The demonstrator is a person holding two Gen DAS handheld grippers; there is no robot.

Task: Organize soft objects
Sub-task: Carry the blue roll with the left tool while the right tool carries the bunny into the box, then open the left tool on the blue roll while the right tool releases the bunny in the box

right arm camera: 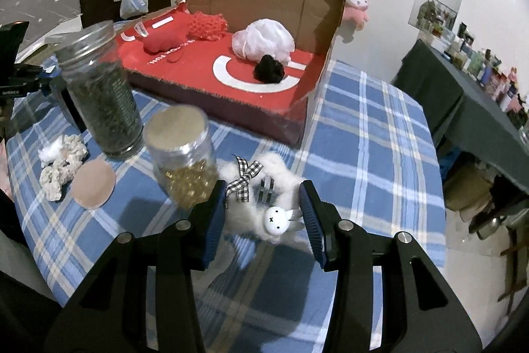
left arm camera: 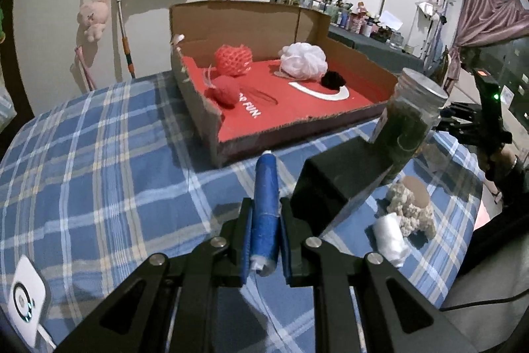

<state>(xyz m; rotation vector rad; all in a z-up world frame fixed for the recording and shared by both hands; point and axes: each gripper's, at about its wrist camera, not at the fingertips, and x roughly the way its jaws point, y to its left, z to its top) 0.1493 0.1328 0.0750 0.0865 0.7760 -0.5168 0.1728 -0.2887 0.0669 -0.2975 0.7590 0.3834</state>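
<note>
1. Between my left claw's (left arm camera: 266, 239) pads sits a blue spool (left arm camera: 264, 217); the pads are clamped on it, and it points toward twelve o'clock over the checked cloth (left arm camera: 99, 161).
2. Across the cloth at twelve o'clock from that claw lies the box (left arm camera: 198, 108), a cut-down carton with a red floor.
3. Four soft things rest in the box: a red mesh ball (left arm camera: 233, 60) at the back left, a red pouch (left arm camera: 223, 90) just in front of it, a white pouf (left arm camera: 304, 60) at the back right, and a black scrunchie (left arm camera: 334, 80) touching the pouf's near side.
4. At two o'clock from my left claw stands a herb jar (left arm camera: 411, 121) with a metal lid, with a black block (left arm camera: 334, 181) just before it.
5. At three o'clock lie a beige scrunchie (left arm camera: 411, 207), a tan round pad (left arm camera: 415, 191) resting on it, and a white roll (left arm camera: 390, 235) touching it.
6. My right claw (right arm camera: 263, 219) grips a white fluffy clip (right arm camera: 274, 204) with a small bunny face and a checked bow; both pads press into its fur.
7. At eleven o'clock from that claw, just beside the left pad, stands a jar of gold beads (right arm camera: 183, 154); the herb jar stands farther off at ten o'clock.
8. From the right claw, the box lies at twelve o'clock, well apart from the clip.
9. At the far right of the left view, a hand (left arm camera: 499, 157) holds my right claw's handle.
</note>
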